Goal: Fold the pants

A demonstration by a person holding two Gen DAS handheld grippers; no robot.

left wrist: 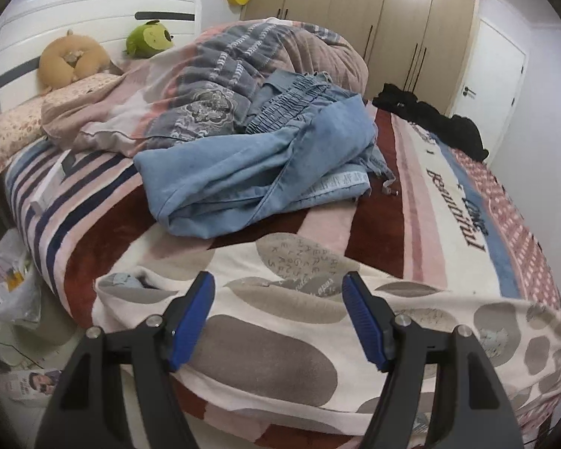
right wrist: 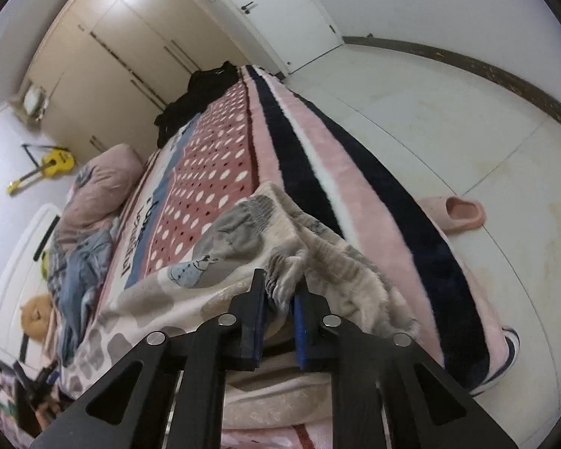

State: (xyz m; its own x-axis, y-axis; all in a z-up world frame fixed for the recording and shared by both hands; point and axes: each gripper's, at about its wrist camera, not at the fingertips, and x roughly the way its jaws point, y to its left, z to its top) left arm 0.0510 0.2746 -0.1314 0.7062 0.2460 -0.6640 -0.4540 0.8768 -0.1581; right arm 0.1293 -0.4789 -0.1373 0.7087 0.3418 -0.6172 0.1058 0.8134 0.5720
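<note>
Cream pants (right wrist: 243, 232), one pair, pinched in right tongs (right wrist: 280, 295).

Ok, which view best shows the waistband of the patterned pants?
Right wrist view: the gathered waistband sits pinched in the right claw. The left wrist view shows only flat patterned pants cloth beneath the open left claw.

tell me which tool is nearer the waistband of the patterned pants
Right. The right tool is pinching the waistband; the left tool hangs open above a patterned pants leg.
</note>
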